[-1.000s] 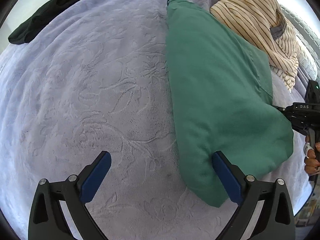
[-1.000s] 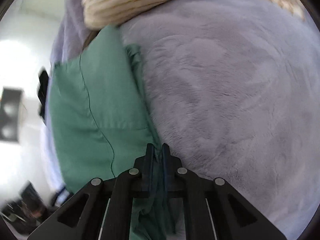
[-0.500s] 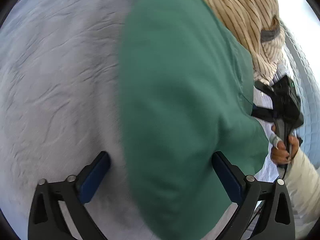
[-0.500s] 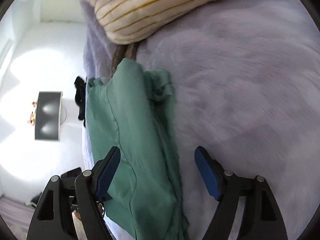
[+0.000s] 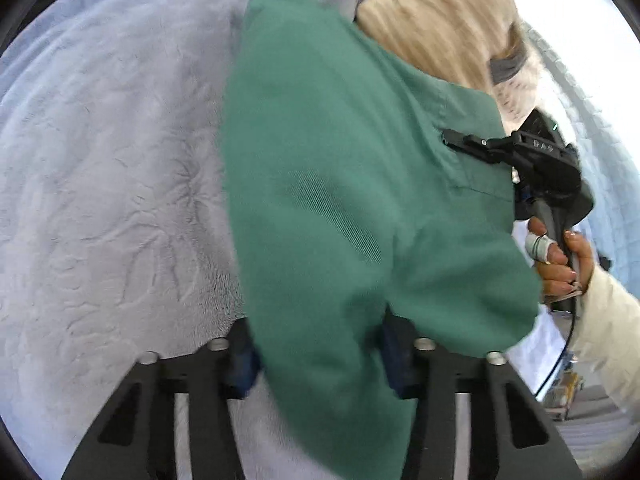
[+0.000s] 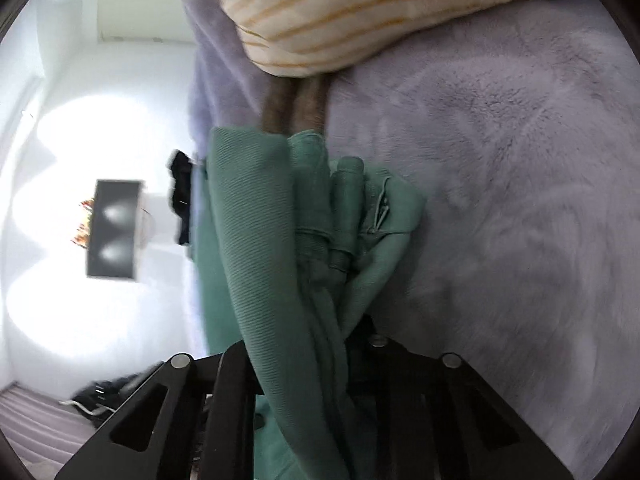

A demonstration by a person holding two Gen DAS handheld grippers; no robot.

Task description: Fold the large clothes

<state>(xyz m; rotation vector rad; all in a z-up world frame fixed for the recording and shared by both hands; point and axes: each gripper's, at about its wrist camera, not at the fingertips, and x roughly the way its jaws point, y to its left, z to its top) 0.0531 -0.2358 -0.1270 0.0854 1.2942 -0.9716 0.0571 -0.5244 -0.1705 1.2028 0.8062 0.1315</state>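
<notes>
Two tools, both on one green garment (image 5: 344, 184), which lies folded on a lavender plush blanket (image 5: 112, 168).

Left wrist view: the left tool (image 5: 320, 356) straddles the near end of the green garment, jaws closing, cloth bulging up between the blue pads (image 5: 394, 360); whether they press yet I cannot tell. Only here does the right tool (image 5: 452, 138) show from outside: its black tip sits at the seam on the garment's far-right edge, and a hand (image 5: 560, 264) with a taped finger and a cream sleeve (image 5: 608, 328) grips its handle. Beyond the garment, a beige striped garment (image 5: 440, 28) lies heaped.

Right wrist view: the right tool (image 6: 304, 364) has jaws closing, and a thick bunch of green folds (image 6: 280, 240) runs through them, pinched. This view alone shows the bunched layers and hem, a black cloth (image 6: 182, 196) past the garment's left edge, and a dark wall panel (image 6: 114, 230) further left. The striped garment (image 6: 340, 8) lies above the green one.
</notes>
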